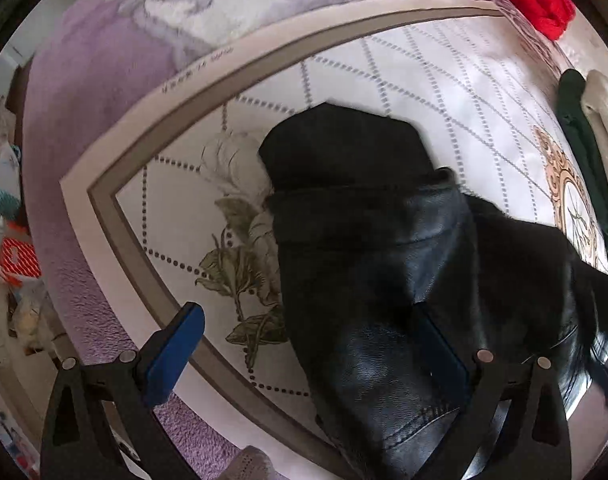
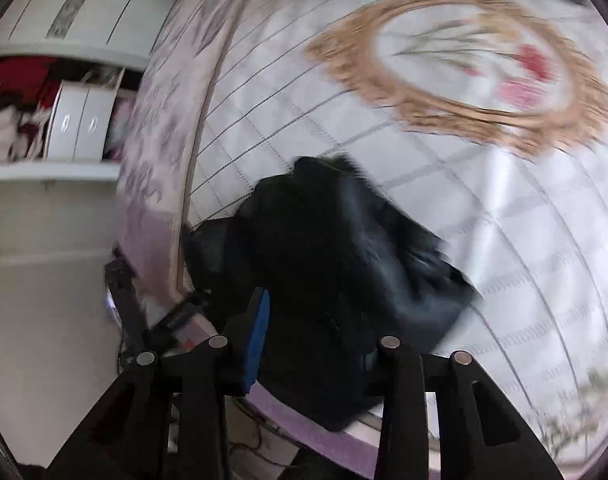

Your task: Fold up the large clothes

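**Glossy Leather on Quilted Cloth**

The black jacket was smooth, faintly glossy leather with stitched seams and a matt knit cuff. The bed cover looked like satiny quilted cloth, edged by a fuzzy lilac blanket. The left tool had matt black plastic arms, blue rubbery pads and shiny metal pins.
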`<action>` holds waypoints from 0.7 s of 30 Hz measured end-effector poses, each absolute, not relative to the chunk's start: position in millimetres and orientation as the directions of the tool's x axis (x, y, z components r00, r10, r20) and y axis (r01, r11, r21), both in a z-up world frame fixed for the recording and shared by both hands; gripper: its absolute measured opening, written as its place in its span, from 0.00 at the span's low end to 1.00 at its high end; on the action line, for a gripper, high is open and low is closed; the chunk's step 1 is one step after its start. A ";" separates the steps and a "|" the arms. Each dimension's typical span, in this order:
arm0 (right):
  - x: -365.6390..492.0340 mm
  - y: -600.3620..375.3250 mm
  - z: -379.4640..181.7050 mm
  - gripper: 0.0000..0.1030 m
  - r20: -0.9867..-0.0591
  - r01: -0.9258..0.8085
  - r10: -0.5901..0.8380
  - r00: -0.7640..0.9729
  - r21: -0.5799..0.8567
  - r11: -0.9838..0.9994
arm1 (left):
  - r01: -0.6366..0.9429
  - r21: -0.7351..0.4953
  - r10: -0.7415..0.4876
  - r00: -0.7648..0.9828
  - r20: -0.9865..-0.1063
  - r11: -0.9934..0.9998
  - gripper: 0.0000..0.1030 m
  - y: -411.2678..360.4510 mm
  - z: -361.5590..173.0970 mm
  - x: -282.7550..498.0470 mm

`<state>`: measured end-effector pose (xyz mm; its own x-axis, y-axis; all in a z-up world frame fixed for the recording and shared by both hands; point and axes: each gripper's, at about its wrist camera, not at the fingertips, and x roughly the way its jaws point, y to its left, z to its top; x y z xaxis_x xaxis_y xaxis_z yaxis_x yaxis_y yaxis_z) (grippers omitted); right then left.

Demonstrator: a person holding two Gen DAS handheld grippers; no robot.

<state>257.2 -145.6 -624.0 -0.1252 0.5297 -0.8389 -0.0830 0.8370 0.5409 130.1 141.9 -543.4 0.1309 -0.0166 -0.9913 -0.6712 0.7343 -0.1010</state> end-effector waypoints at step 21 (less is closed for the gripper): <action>280.3 -21.0 -664.2 0.42 -0.927 -0.261 0.295 -0.231 0.351 0.899 | -0.685 -0.066 0.029 0.126 -0.992 0.726 1.00 163.7 -528.5 143.0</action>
<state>280.3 -21.0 -664.2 -0.2311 0.2952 -0.9271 -0.2606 0.8993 0.3513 143.0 163.7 -528.5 0.1261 0.0293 -0.9916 -0.6848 0.7257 -0.0657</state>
